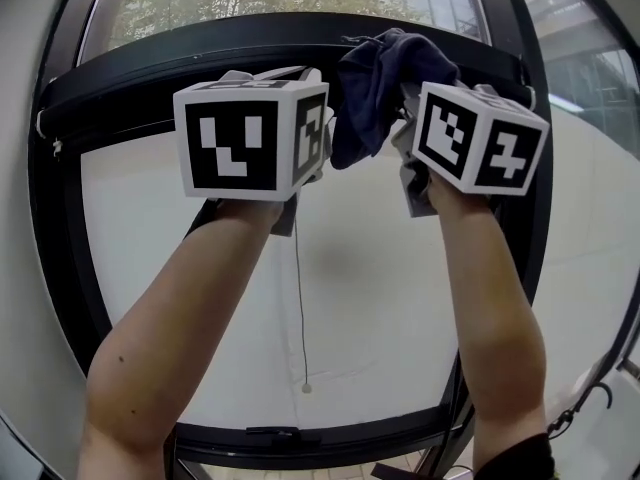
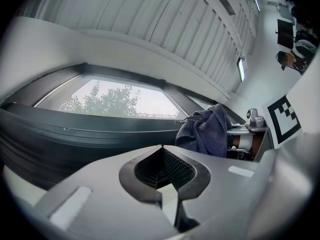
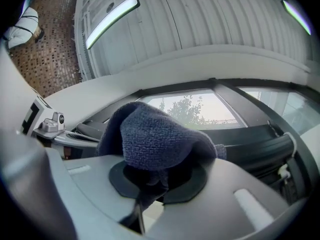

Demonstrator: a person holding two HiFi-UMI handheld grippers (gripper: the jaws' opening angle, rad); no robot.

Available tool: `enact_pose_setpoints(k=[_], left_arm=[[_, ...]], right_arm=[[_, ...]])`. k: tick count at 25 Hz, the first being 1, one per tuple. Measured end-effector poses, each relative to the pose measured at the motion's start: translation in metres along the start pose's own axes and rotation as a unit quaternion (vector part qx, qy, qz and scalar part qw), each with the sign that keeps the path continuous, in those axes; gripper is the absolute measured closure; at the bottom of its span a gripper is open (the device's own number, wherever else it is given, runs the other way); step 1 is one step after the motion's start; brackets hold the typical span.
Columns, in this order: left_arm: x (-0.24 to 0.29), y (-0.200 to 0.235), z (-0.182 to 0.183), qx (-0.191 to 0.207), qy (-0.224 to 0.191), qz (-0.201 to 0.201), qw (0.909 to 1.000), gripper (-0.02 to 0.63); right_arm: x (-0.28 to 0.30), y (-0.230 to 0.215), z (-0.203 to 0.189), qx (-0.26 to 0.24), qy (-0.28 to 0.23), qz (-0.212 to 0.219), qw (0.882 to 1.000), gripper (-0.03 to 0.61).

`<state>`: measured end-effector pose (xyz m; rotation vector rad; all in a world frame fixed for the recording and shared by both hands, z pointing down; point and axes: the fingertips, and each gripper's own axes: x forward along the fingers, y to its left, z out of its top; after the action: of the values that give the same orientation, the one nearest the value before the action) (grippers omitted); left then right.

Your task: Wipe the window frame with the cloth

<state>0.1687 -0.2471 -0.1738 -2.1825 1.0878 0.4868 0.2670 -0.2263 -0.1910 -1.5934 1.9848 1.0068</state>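
Note:
A dark blue cloth (image 1: 380, 78) hangs bunched from my right gripper (image 1: 410, 108), which is shut on it just below the black window frame's top bar (image 1: 180, 53). In the right gripper view the cloth (image 3: 150, 134) drapes over the jaws and hides the fingertips, with the frame (image 3: 260, 144) close behind. My left gripper (image 1: 290, 76) is held up beside it on the left, near the same bar. Its jaws (image 2: 161, 148) are shut with nothing between them. From the left gripper view the cloth (image 2: 207, 131) lies to the right, against the curved frame (image 2: 75, 134).
A thin pull cord (image 1: 298, 298) with a small white knob hangs in front of the pale pane below the grippers. The frame's side posts (image 1: 520, 218) and bottom bar (image 1: 300, 438) enclose the pane. A white slatted ceiling with strip lights (image 3: 112, 14) is overhead.

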Motion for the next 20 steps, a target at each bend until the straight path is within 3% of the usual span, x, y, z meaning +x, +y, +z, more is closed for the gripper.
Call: enact_pose_setpoints(k=[8,12,20], left_arm=[[0.021,0.017,-0.007,-0.006,-0.009,0.005,0.9999,0.62],[0.026,0.014,-0.005,0.006,-0.013,-0.009,0.9999,0.62],[0.036,0.009,-0.002,0.003,-0.014,0.008,0.9999,0.62]], right_arm=[[0.011,-0.028,-0.008,-0.018,0.008,-0.023,1.0,0.529],[0.016,-0.032,-0.008,-0.02,0.007,-0.021,1.0,0.529],[0.012,-0.052,-0.01,-0.019,0.006,-0.017,1.0,0.529]])
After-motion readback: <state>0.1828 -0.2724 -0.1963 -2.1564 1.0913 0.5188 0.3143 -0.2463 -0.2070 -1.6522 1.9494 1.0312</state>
